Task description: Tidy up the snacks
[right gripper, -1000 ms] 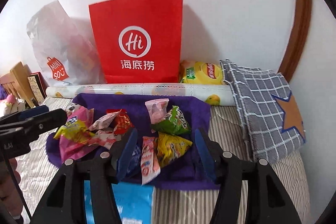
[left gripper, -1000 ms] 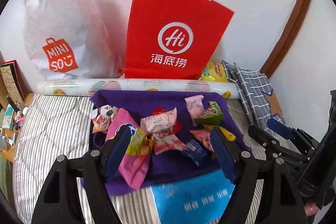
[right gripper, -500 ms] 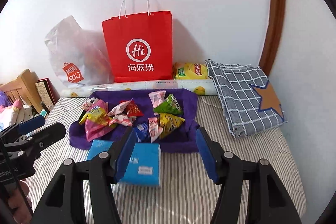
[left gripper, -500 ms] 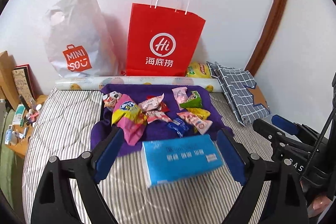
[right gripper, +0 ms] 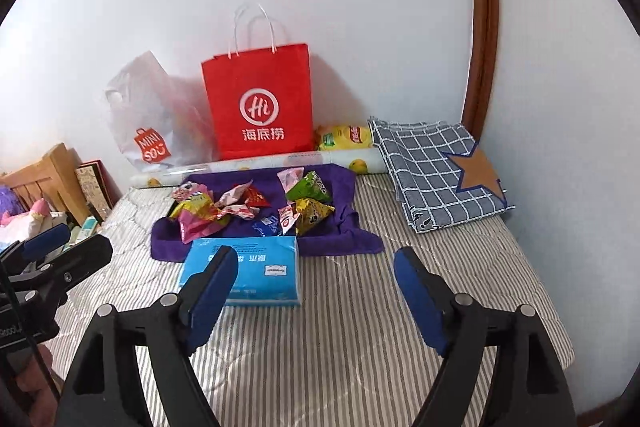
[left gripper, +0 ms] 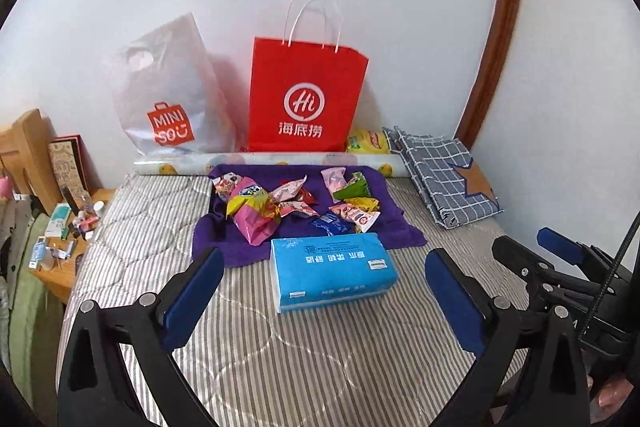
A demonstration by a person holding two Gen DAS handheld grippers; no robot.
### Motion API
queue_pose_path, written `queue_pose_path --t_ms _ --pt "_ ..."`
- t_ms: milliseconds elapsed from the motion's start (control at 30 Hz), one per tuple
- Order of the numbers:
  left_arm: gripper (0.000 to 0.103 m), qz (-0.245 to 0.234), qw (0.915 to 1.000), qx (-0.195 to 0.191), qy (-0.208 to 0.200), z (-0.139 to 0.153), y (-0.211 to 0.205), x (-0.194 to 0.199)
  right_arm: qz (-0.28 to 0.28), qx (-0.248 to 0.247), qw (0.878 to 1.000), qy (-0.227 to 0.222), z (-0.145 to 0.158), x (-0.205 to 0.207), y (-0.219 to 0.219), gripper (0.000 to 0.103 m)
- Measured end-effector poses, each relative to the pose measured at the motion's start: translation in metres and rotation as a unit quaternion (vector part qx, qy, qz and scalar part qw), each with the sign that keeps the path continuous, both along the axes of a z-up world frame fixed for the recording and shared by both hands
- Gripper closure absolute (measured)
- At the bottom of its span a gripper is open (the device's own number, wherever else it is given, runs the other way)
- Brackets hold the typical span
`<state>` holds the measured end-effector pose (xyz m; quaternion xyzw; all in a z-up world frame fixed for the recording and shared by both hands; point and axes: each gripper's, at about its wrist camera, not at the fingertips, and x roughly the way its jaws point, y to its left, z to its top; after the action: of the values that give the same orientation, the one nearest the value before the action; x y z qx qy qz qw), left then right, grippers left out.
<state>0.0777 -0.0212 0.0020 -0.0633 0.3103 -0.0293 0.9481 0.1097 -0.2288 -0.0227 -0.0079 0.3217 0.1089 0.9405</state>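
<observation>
1. both hand-held grippers hang over the near end of the striped bed (left gripper: 168, 227), angled down toward the snacks, well short of them.
2. the left hand-held gripper (left gripper: 324, 283) has just been opening its jaws and now stands very wide, with nothing pressed between the pads; the blue tissue pack (left gripper: 332, 271) only shows through the gap, lying on the bed beyond.
3. the right hand-held gripper (right gripper: 316, 283) has also just been opening; it is wide, a little less so than the left, and holds nothing.
4. the snack packets (left gripper: 296, 207) lie in a loose heap on the purple towel (left gripper: 400, 231), at the far side of the bed, just in front of a long patterned roll (left gripper: 280, 159), the red paper bag (left gripper: 304, 95) and the white plastic bag (left gripper: 172, 95) against the wall.
5. the relation that matters: the heap is straight ahead and below both grippers, with the tissue pack between, touching the towel's near edge.
6. the heap spreads left to right; the pink and yellow packets sit left, nearer the left gripper, the green and yellow ones right, nearer the right.
7. i judge the next reach must go forward over the tissue pack.
</observation>
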Motion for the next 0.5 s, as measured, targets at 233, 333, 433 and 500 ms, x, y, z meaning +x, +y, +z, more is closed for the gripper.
queue_pose_path --t_ms 233,333,433,500 --pt "0.002 0.009 0.9998 0.013 -0.016 0.01 -0.011 -0.032 0.0 -0.006 0.999 -0.032 0.011 -0.039 -0.012 0.008" --pt "0.002 0.016 0.9994 0.023 -0.018 0.011 -0.016 -0.042 -0.004 -0.007 0.999 -0.04 0.014 -0.05 -0.015 0.004" --pt "0.002 0.02 0.9991 0.031 -0.021 0.011 -0.019 -0.049 -0.002 0.001 0.999 -0.041 0.016 -0.058 -0.018 0.004" --pt "0.002 0.025 0.9987 0.039 -0.024 0.011 -0.021 -0.054 -0.003 0.003 0.999 -0.044 0.017 -0.063 -0.02 0.004"
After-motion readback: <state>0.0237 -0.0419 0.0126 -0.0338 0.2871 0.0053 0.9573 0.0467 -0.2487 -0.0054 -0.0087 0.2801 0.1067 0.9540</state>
